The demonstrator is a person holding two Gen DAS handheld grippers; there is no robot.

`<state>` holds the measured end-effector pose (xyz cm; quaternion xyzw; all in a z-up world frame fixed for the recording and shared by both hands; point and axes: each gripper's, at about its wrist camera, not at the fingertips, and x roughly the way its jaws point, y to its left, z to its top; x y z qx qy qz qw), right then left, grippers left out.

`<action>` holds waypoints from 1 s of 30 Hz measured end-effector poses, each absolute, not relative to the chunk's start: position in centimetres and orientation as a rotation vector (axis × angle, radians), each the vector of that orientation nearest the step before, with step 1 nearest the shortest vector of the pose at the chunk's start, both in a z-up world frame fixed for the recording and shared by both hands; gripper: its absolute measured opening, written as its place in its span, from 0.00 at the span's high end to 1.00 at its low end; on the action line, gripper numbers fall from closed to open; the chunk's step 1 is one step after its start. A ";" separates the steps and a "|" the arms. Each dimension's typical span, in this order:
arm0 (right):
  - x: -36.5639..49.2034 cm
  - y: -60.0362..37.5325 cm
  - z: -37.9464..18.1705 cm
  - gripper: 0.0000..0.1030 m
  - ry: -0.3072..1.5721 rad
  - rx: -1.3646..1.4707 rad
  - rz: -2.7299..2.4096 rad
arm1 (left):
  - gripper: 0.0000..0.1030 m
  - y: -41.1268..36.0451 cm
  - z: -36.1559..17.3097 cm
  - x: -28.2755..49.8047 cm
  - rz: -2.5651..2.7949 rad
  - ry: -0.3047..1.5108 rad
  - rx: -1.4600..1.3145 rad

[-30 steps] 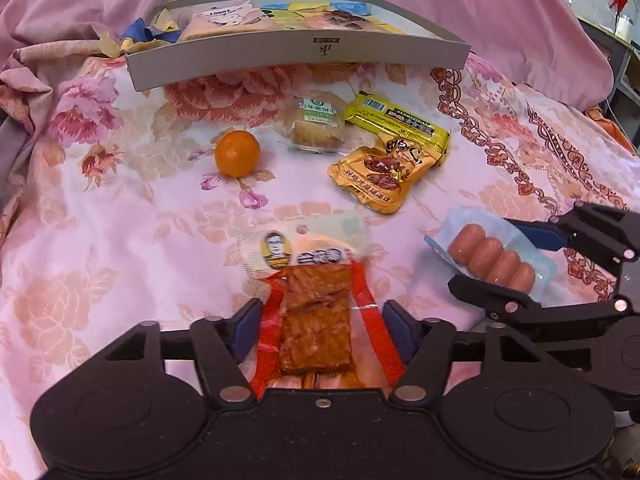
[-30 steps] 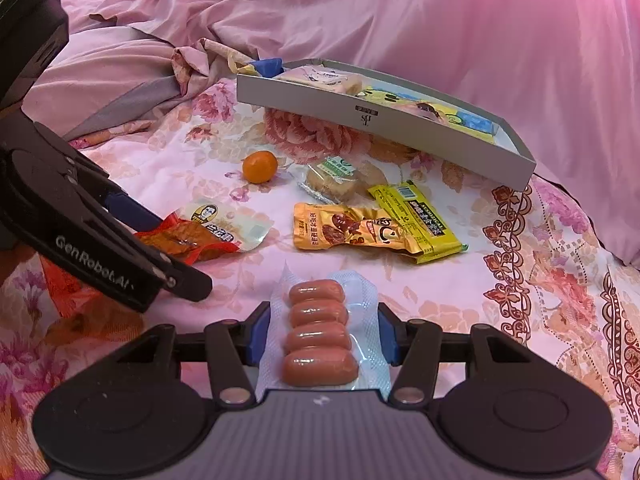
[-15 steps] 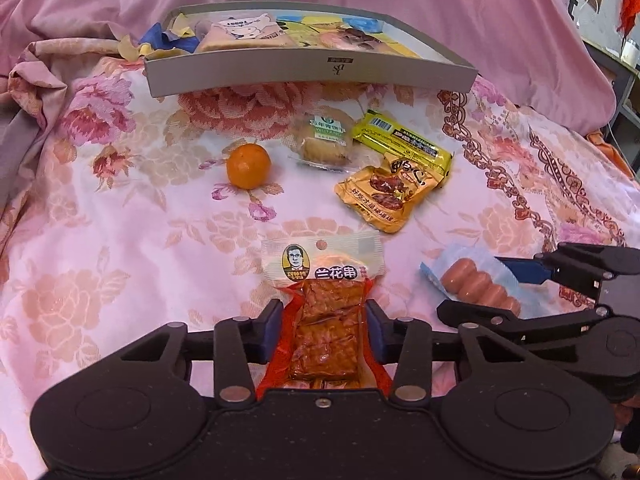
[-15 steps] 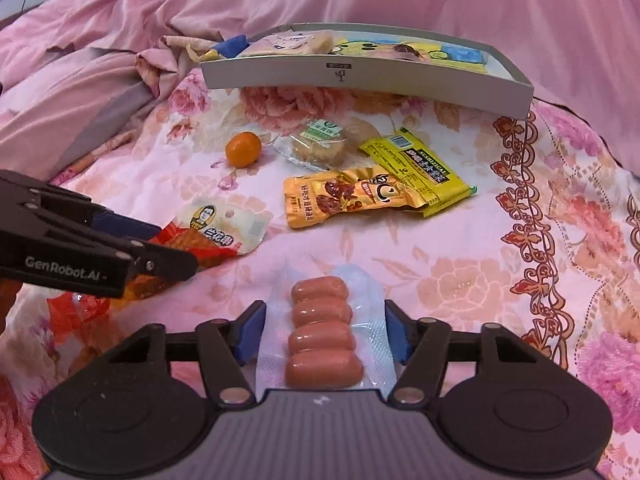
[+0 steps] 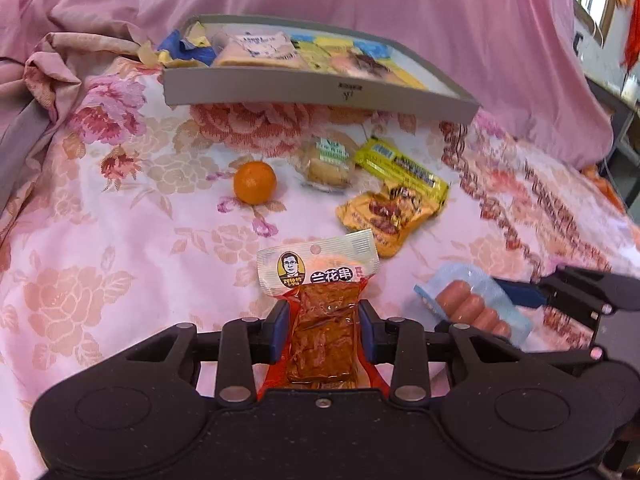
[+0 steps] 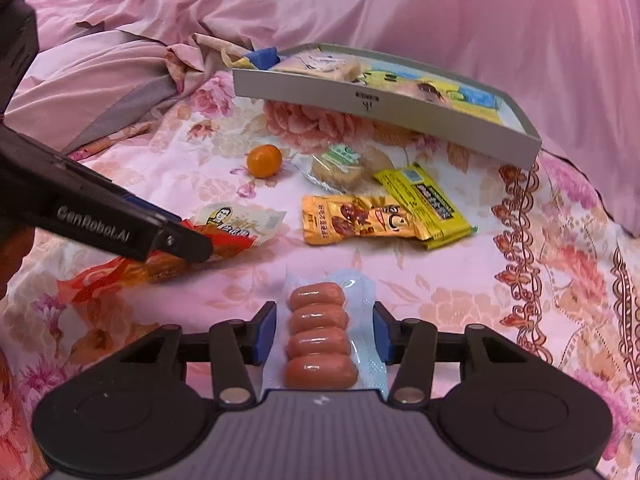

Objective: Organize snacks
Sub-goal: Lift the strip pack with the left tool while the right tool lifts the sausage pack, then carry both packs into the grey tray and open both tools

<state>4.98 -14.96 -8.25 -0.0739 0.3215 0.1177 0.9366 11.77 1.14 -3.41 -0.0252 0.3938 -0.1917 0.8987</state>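
Note:
A red tofu snack packet [image 5: 320,336] with a white printed top sits between the blue pads of my left gripper [image 5: 323,320]. The jaws are closing and the pads press its sides. From the right wrist view, the same packet [image 6: 232,224] hangs from the left gripper's fingers [image 6: 188,244]. A clear blue pack of small sausages [image 6: 320,340] lies lengthwise in my right gripper [image 6: 324,328]. Those jaws are closing too and buckle its film edges. The sausage pack [image 5: 472,308] also shows at the lower right of the left wrist view. The grey snack box [image 5: 280,88] stands at the back.
On the floral bedspread lie a small orange [image 5: 255,182], a wrapped bun [image 5: 328,160], a yellow bar [image 5: 404,168] and a gold date packet [image 5: 384,216]. The grey box [image 6: 360,96] holds several packets. Pink bedding is piled behind and to the left.
The left jaws narrowed from wide apart onto the tofu packet. The right jaws drew in against the sausage pack, whose film crumpled. Both views tilted slightly.

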 end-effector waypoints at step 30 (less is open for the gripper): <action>11.8 -17.3 0.1 0.48 0.361 -0.185 0.241 | 0.63 0.6 7.8 21.3 -0.306 0.400 -0.162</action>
